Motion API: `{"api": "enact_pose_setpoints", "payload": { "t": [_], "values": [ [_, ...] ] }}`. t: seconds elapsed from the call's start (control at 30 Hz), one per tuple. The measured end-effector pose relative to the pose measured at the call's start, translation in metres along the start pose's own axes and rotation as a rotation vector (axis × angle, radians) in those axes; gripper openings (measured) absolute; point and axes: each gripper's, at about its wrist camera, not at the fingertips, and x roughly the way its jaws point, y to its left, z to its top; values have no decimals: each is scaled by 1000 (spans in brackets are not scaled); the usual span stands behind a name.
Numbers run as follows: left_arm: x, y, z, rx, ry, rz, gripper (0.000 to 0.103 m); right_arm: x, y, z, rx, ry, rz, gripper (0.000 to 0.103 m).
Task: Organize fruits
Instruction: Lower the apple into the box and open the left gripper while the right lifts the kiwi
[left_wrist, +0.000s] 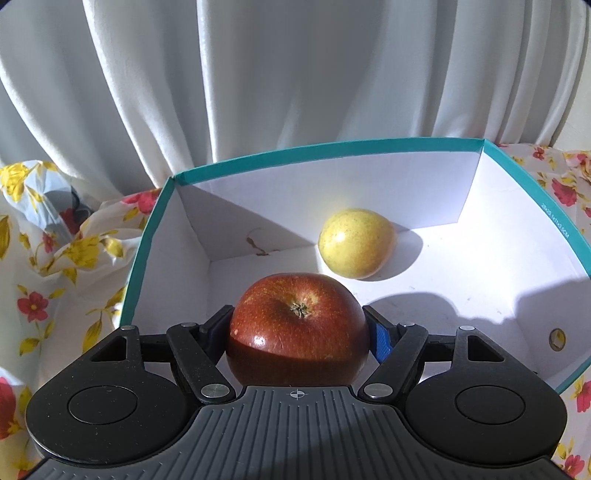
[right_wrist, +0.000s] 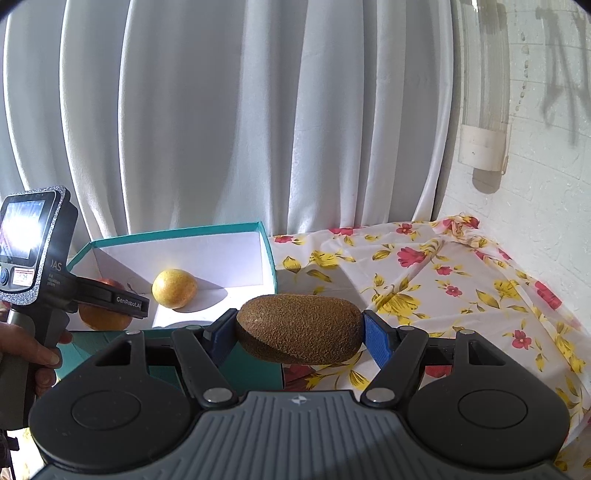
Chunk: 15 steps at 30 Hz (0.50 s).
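A red apple (left_wrist: 295, 325) is clamped between the pads of my left gripper (left_wrist: 297, 332), which hangs over the near left part of a teal box (left_wrist: 332, 147) with a white inside. A yellow fruit (left_wrist: 356, 243) lies on the box floor beyond the apple. In the right wrist view my right gripper (right_wrist: 299, 332) is shut on a brown kiwi (right_wrist: 299, 326), held lengthwise between the blue pads, just right of the teal box (right_wrist: 267, 254). That view also shows the left gripper (right_wrist: 110, 299) over the box with the apple (right_wrist: 105, 317) in it, near the yellow fruit (right_wrist: 174, 288).
A floral cloth (right_wrist: 424, 280) covers the table on both sides of the box. White curtains (left_wrist: 295, 74) hang close behind. A white wall (right_wrist: 535, 166) with a pipe stands at the right. A hand (right_wrist: 33, 350) grips the left gripper's handle.
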Motion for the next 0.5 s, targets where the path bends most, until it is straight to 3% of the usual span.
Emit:
{"api": "enact_pose_setpoints", "payload": {
  "t": [0.13, 0.17, 0.2, 0.23, 0.5],
  "values": [
    [-3, 1, 0, -5, -10, -3, 80, -1, 1, 1, -4, -5, 1, 71],
    [-5, 1, 0, -3, -22, 3, 83, -2, 1, 2, -5, -6, 1, 71],
    [-8, 2, 0, -3, -31, 9, 96, -2, 1, 2, -6, -6, 1, 71],
    [-13, 3, 0, -5, -48, 9, 99, -2, 1, 2, -7, -8, 1, 71],
    [-77, 24, -15, -77, -128, -54, 103, -5, 0, 6, -8, -22, 2, 71]
  ]
}}
